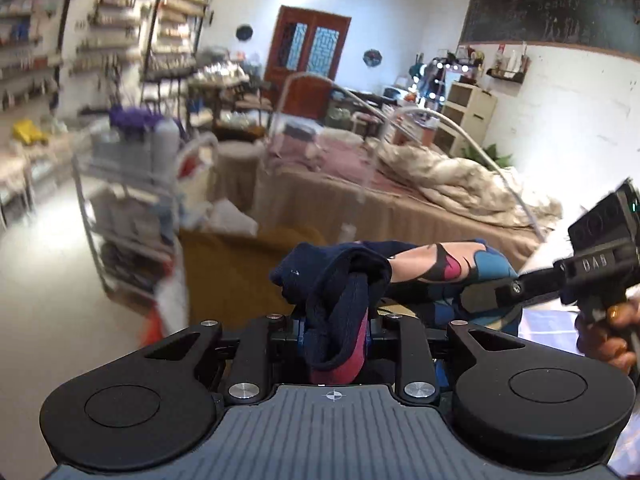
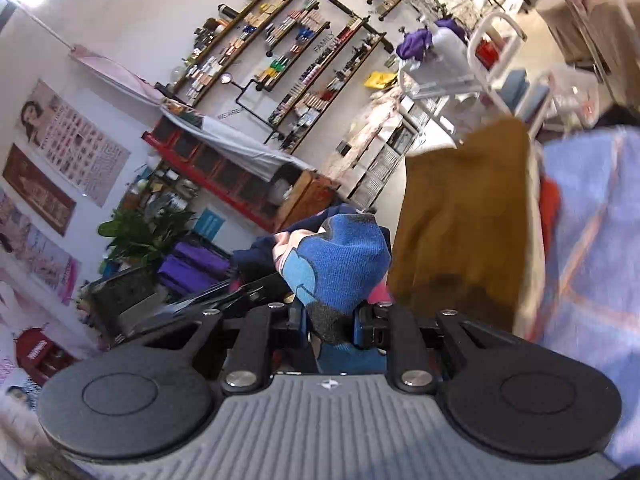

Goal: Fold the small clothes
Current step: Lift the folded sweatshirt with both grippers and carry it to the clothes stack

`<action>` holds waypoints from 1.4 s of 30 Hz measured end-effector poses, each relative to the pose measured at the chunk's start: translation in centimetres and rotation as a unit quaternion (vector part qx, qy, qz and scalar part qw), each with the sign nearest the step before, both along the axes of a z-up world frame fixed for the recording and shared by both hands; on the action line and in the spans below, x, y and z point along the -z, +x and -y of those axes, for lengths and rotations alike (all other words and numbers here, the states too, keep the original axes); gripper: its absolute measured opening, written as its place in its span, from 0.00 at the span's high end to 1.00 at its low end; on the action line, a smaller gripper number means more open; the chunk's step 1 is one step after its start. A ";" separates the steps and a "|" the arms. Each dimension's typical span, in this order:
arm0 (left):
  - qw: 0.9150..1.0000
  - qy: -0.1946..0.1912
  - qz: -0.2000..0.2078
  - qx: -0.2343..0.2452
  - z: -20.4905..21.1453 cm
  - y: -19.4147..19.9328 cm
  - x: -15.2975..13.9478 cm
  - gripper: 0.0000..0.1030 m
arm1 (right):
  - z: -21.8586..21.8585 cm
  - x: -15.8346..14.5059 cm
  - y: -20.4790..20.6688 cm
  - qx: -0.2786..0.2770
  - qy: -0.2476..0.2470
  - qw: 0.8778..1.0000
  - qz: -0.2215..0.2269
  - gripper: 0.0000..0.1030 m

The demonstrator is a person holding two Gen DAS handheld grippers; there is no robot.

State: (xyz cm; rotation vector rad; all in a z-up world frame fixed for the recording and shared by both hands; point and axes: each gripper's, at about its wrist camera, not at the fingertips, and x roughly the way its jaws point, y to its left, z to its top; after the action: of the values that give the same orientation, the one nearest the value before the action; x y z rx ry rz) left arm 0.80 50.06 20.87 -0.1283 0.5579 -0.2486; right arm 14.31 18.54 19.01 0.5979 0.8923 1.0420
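A small knit garment, a sock [image 1: 340, 280] in navy with pink, peach and blue patches, hangs in the air between both grippers. My left gripper [image 1: 336, 344] is shut on its navy and pink end. My right gripper [image 2: 332, 328] is shut on its blue and grey end [image 2: 340, 264]. In the left wrist view the right gripper [image 1: 492, 294] comes in from the right, its fingers clamped on the blue part. Both are held up above the surface.
A mustard cloth [image 2: 460, 220] and a light blue striped cloth [image 2: 592, 240] lie below at the right. A white wire cart [image 1: 128, 184] stands to the left. A bed [image 1: 400, 184] with a rumpled cream quilt lies behind. Shelves [image 2: 280, 52] line the wall.
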 end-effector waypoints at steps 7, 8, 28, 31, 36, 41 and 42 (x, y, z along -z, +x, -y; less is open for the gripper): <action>0.998 0.027 -0.045 -0.031 -5.1 15.6 3.8 0.20 | -8.6 1.9 14.1 0.036 -0.094 0.995 -0.025 0.78; 0.998 0.028 -0.053 -0.034 -5.4 17.2 4.6 0.21 | -9.0 2.4 15.3 0.041 -0.104 0.993 -0.031 0.78; 0.988 0.022 -0.081 -0.128 -11.5 16.2 9.4 0.00 | -10.8 3.5 8.0 0.077 -0.293 0.903 0.304 0.27; 0.988 0.050 -0.063 -0.132 -10.2 15.6 8.3 0.00 | -11.4 3.5 4.9 0.038 -0.289 0.890 0.349 0.28; 0.959 0.188 -0.075 -0.196 -7.8 14.1 8.1 0.00 | -13.1 5.7 1.3 -0.044 -0.322 0.869 0.373 0.30; 0.931 0.238 -0.141 -0.239 -7.9 9.7 8.9 0.00 | -12.4 7.3 -0.3 -0.011 -0.380 0.882 0.277 0.22; 0.935 0.218 -0.146 -0.239 -7.7 8.4 8.4 0.00 | -11.9 7.2 -0.6 -0.003 -0.388 0.884 0.262 0.18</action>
State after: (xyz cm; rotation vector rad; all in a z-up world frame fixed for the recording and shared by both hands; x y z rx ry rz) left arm 9.17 57.77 12.47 0.1350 0.8455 0.3789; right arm 13.67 30.49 11.76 -0.3563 0.7377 0.7019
